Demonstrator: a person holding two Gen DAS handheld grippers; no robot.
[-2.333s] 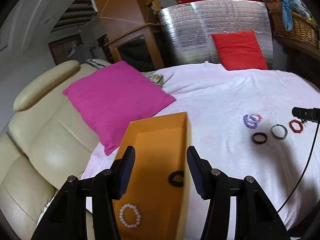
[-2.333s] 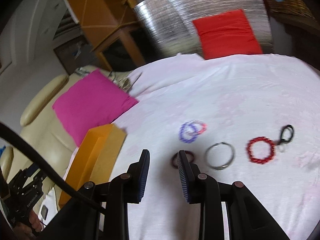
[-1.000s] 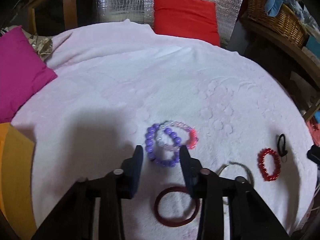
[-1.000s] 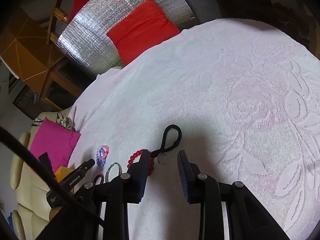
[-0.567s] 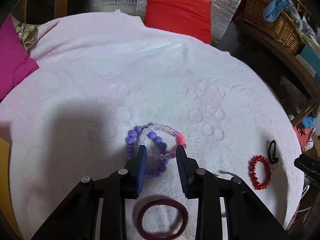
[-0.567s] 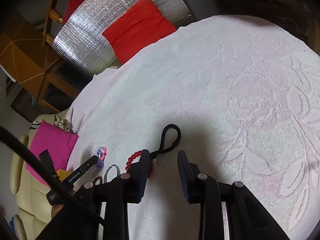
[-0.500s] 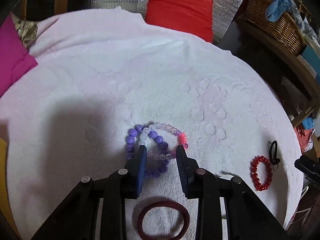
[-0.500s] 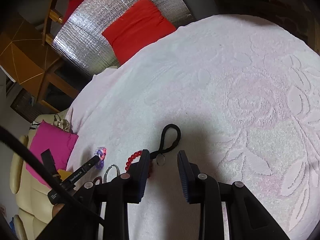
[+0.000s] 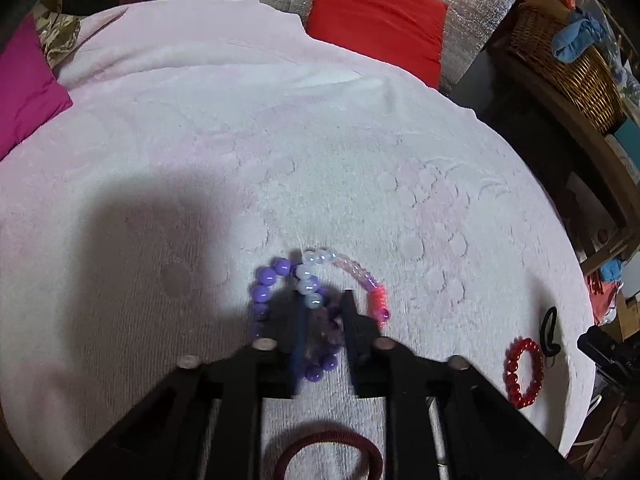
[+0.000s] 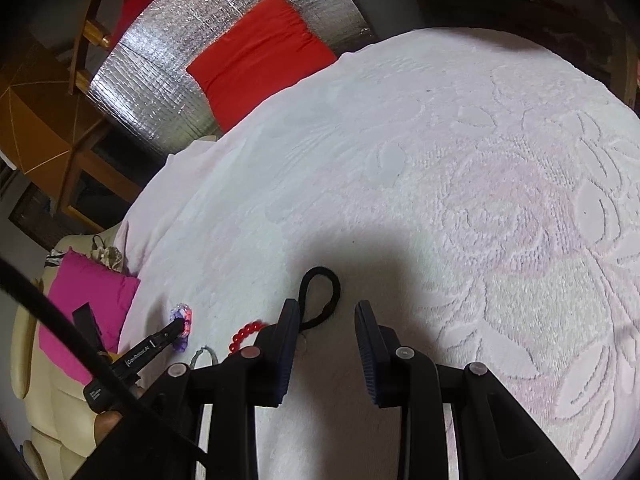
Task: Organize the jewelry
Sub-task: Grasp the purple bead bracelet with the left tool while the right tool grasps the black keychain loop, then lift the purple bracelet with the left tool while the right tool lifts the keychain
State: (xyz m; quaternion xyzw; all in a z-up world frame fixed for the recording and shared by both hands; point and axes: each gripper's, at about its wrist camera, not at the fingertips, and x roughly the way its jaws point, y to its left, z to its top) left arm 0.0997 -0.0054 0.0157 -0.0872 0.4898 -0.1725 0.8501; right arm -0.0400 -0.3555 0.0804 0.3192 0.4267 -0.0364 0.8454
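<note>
Bracelets, a purple one (image 9: 264,300) and a pale pink one (image 9: 352,276) looped through each other, lie on the blanket (image 9: 200,152) right at my left claw (image 9: 322,320). Its jaws stand narrowly apart over the crossing strands; whether they pinch the beads I cannot tell. My right claw (image 10: 327,332) hangs open and holds nothing, a black cord loop (image 10: 320,292) between its tips, long axis pointing away from me, a red bracelet (image 10: 246,334) just left of it. My left is the nearer to the pair, so I judge it should close there and lift.
</note>
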